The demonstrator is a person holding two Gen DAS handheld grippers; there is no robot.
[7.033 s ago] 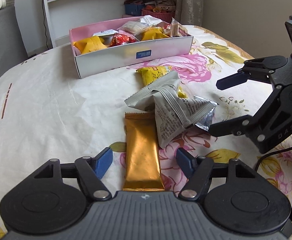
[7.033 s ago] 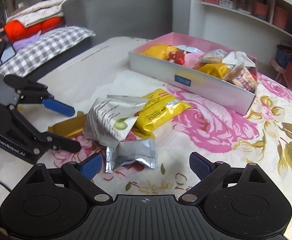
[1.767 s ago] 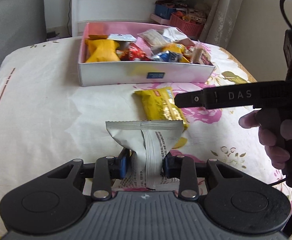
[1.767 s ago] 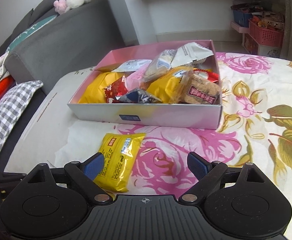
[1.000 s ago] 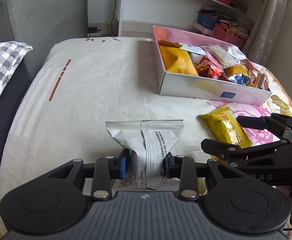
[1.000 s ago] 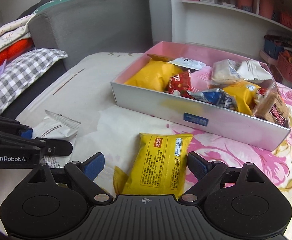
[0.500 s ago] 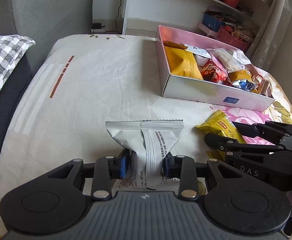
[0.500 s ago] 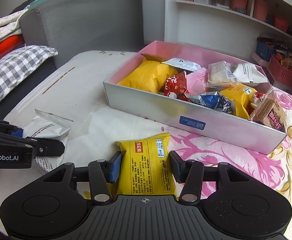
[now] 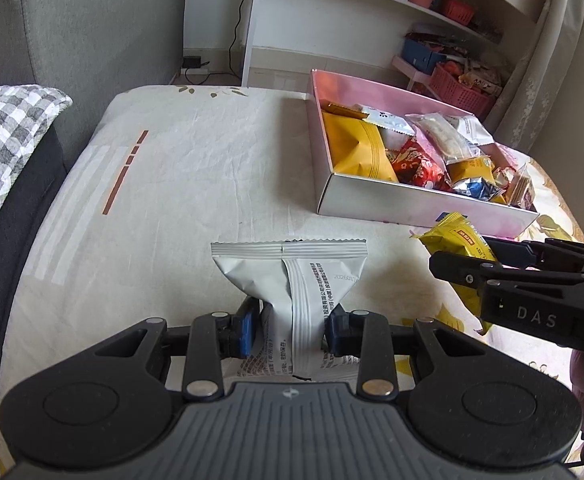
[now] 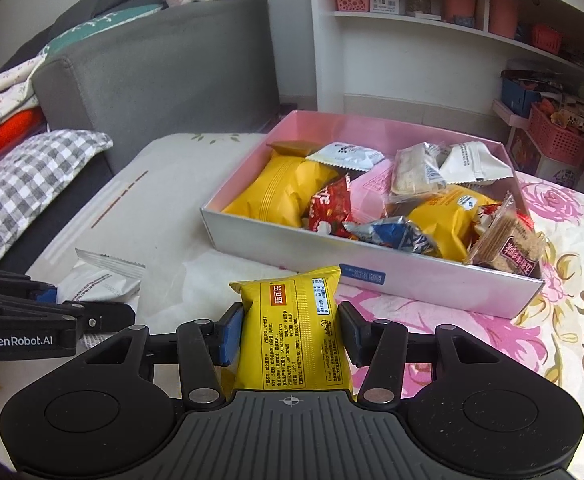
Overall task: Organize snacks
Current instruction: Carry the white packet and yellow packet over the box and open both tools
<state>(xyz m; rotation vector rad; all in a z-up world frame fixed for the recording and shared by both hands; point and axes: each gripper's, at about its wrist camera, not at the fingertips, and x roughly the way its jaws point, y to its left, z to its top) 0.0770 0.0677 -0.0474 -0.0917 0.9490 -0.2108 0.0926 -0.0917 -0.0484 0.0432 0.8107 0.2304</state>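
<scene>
Snacks: silver packet (image 9: 292, 280) clamped between left gripper (image 9: 292, 326) fingers, yellow packet (image 10: 296, 332) clamped between right gripper (image 10: 289, 334) fingers, both held over the bed (image 9: 179, 184). Pink box (image 10: 444, 284) just ahead holds more packets.

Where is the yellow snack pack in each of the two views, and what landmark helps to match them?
Left wrist view: the yellow pack is at the right edge, sticking out of the right gripper.
Right wrist view: it is at bottom centre, clamped in that gripper's blue pads.
Shared landmark: the pink box of snacks lies just beyond the pack in both views.
</scene>
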